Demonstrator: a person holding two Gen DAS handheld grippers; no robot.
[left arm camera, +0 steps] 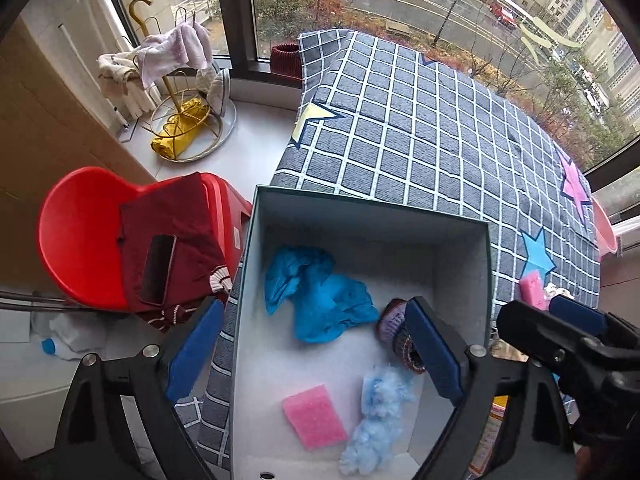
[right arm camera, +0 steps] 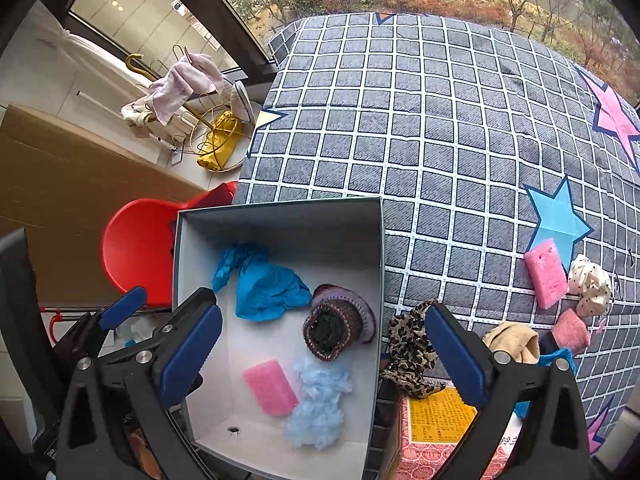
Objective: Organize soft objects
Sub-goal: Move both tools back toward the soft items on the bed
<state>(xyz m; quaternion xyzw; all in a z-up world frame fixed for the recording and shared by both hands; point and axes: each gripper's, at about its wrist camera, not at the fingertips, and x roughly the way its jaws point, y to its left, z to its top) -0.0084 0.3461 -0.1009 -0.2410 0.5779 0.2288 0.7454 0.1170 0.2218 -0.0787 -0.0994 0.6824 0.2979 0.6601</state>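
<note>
Soft objects waiting: a leopard-print cloth [right arm camera: 412, 354] lies just outside the box's right wall, between the right gripper's fingers; further right on the table lie a pink sponge [right arm camera: 546, 272], a polka-dot scrunchie [right arm camera: 591, 285], a beige cloth [right arm camera: 512, 340] and a pink fuzzy piece [right arm camera: 572, 330].
Box: a white open box [right arm camera: 280, 216] sits at the near left of the checked tablecloth [right arm camera: 440, 120].
Box contents: a crumpled blue cloth [right arm camera: 260, 284] towards the back, a knitted brown-purple hat [right arm camera: 338, 322] by the right wall, a second pink sponge [right arm camera: 270, 386] and a pale blue fluff [right arm camera: 320, 404] near the front; none of them is stacked on another.
Right gripper [right arm camera: 326, 364]: jaws wide, holding nothing, straddling the box's right wall.
Left gripper [left arm camera: 314, 354]: jaws wide and empty, hovering over the box's left half.
Step in hand: likely fetching the next item, the leopard cloth being nearest.
Doing it well: shift right clear of the box wall, come down over the bunched middle of the cloth, close fully so no tail drags, then release over the box's bare floor.
Surroundings: a red chair [left arm camera: 80, 232] with a dark red garment [left arm camera: 172, 232] stands left of the table.
</note>
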